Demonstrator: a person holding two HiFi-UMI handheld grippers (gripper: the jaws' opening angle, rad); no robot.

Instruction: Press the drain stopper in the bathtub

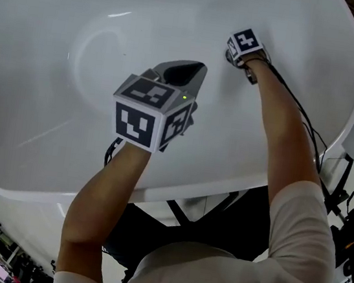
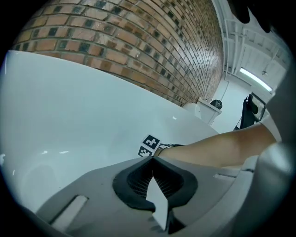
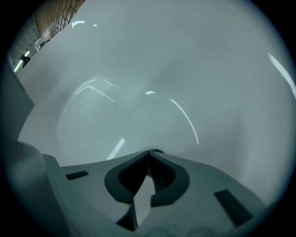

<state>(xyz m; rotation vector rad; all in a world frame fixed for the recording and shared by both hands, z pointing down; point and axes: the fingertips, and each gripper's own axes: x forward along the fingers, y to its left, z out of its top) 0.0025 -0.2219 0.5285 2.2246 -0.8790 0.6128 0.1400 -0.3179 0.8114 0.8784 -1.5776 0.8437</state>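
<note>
Drain stopper [image 3: 156, 151]: seen only as a thin dark edge just beyond the tips of the right gripper [image 3: 149, 152], low on the bathtub's [image 3: 138, 83] inner surface; whether they touch cannot be told. Right gripper: jaws closed tip to tip, nothing between them. In the head view it [image 1: 236, 53] sits deep in the white oval bathtub [image 1: 68, 122], with its marker cube [image 1: 246, 43] uppermost and the person's right arm [image 1: 283, 126] reaching down to it. Left gripper [image 1: 199, 67]: held above the basin nearer the person, well apart from the right one, jaws likewise closed and empty [image 2: 152, 158]. A brick wall [image 2: 138, 41] rises behind the tub.
</note>
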